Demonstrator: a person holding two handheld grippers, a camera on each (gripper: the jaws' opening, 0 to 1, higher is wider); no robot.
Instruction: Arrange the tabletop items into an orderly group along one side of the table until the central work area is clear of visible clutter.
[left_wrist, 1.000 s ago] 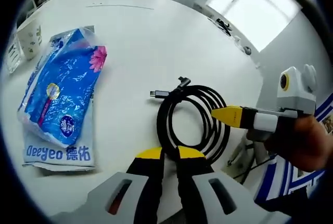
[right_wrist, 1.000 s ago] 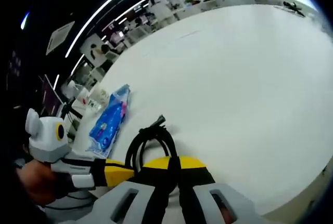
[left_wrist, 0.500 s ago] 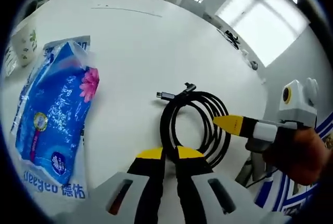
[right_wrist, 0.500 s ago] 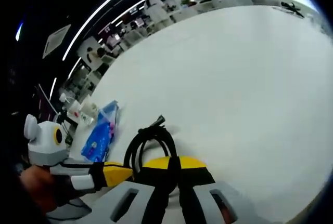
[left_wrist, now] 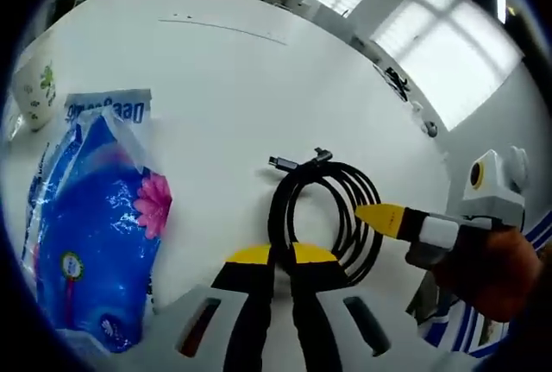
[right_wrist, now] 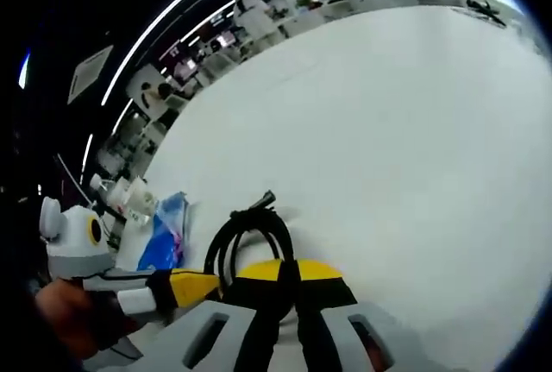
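Note:
A coiled black cable (left_wrist: 326,208) lies on the white table (left_wrist: 216,70), its plug ends pointing away from me. My left gripper (left_wrist: 282,255) is shut on the coil's near edge. The right gripper (left_wrist: 379,217) reaches in from the right, its yellow tip on the coil's right side. In the right gripper view the cable (right_wrist: 250,230) runs down into the right gripper (right_wrist: 287,275), which is shut on it, and the left gripper (right_wrist: 194,284) comes in from the left. A blue wipes pack (left_wrist: 95,234) lies left of the cable, and that pack (right_wrist: 159,234) shows small beyond the coil.
A white paper cup (left_wrist: 33,96) with green print stands beyond the pack at the table's left edge. Small dark items (left_wrist: 397,78) lie near the far right edge. A person's hand (left_wrist: 492,273) holds the right gripper. Open white tabletop (right_wrist: 388,113) stretches beyond the cable.
Both views have shifted with the hands: the pack now sits lower and larger in the left gripper view, smaller in the right. Both grippers stay closed on the coil.

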